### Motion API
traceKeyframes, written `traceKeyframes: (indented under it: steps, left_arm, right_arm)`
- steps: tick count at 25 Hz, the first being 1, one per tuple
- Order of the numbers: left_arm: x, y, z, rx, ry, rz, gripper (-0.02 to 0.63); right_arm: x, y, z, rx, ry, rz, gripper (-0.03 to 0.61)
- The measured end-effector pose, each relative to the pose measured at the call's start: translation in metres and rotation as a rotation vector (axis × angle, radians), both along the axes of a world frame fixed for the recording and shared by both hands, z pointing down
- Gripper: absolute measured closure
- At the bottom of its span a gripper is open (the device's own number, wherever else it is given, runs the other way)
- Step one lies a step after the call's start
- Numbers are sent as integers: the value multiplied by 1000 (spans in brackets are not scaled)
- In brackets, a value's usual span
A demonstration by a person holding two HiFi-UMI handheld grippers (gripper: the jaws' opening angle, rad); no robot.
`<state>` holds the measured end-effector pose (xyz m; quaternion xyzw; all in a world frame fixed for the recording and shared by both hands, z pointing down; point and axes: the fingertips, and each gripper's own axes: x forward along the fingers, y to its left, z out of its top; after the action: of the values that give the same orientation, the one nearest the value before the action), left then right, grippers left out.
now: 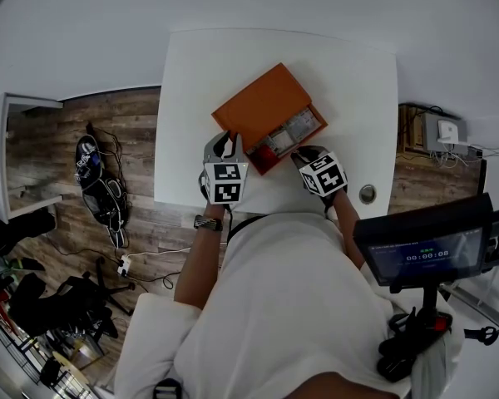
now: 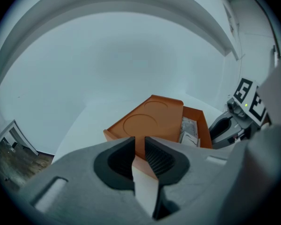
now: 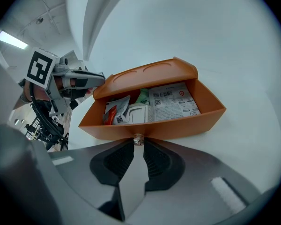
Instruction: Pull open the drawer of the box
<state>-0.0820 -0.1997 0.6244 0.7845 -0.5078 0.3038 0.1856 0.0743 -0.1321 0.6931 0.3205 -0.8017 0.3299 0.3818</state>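
An orange box [image 1: 262, 102] lies on the white table [image 1: 349, 81]. Its drawer [image 1: 287, 135] stands pulled out toward me, with paper packets and sachets [image 3: 171, 100] inside. My right gripper [image 3: 138, 143] is shut on the small metal knob [image 3: 138, 138] at the middle of the drawer front [image 3: 178, 128]. In the head view the right gripper [image 1: 299, 155] is at the drawer's near end. My left gripper [image 2: 139, 146] has its jaws nearly together with nothing between them. Its tips rest against the side of the box [image 2: 147, 121], at the near left corner in the head view, where the left gripper [image 1: 223, 142] sits.
A round grommet [image 1: 367, 194] sits in the table's near right corner. A screen on a stand [image 1: 424, 252] is at my right. Cables and gear [image 1: 100, 185] lie on the wood floor left of the table, beside a white cabinet [image 1: 0, 156].
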Motion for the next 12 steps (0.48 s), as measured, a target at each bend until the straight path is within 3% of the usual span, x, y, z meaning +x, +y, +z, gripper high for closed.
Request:
traceKeyframes:
  steps: [12]
  left_arm:
    - [-2, -3, 0, -2, 0, -5, 545]
  right_arm:
    - [6, 7, 3, -14, 8, 11, 510]
